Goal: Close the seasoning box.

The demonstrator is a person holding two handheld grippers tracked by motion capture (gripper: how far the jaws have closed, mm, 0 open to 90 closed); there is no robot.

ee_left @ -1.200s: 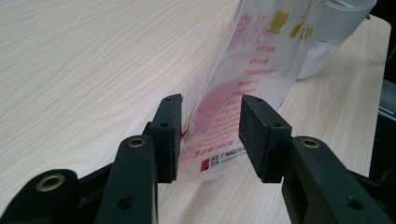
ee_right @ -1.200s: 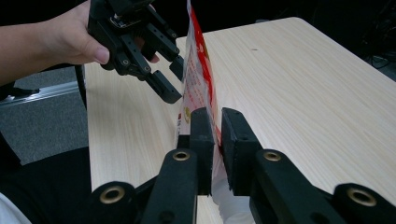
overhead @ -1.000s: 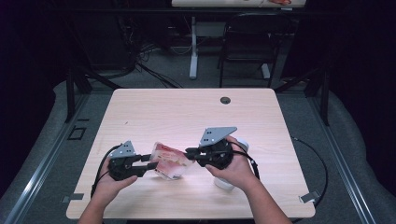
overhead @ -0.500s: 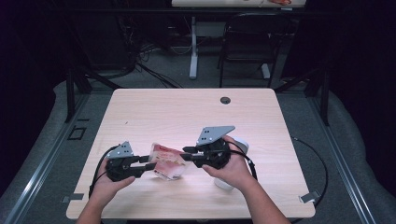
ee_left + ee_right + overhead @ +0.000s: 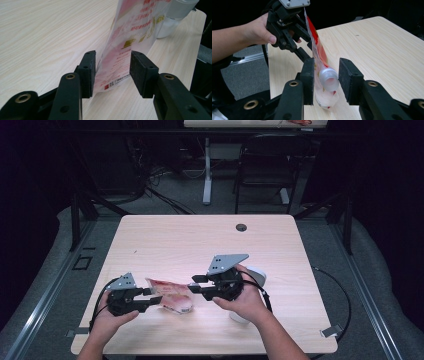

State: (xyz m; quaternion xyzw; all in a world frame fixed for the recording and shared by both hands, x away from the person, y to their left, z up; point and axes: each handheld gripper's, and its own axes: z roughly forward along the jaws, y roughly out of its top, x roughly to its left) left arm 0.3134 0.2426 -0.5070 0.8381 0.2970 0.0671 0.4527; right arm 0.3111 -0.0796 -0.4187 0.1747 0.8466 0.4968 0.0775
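Pouch (image 5: 170, 296): laid on the table (image 5: 200, 240) near its front edge, between both grippers.
Left gripper (image 5: 150, 299): jaws just opened — released, pouch edge between the pads.
Right gripper (image 5: 196, 286): jaws just opened — spout (image 5: 329, 79) unclamped.
Open room: far half of the tabletop.

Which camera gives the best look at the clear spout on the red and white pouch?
The right gripper view: the spout sits close up between that tool's open jaws, mouth toward the camera. The high view shows the pouch small, its spout hard to make out. The left gripper view shows the pouch's printed bottom end, not the spout.
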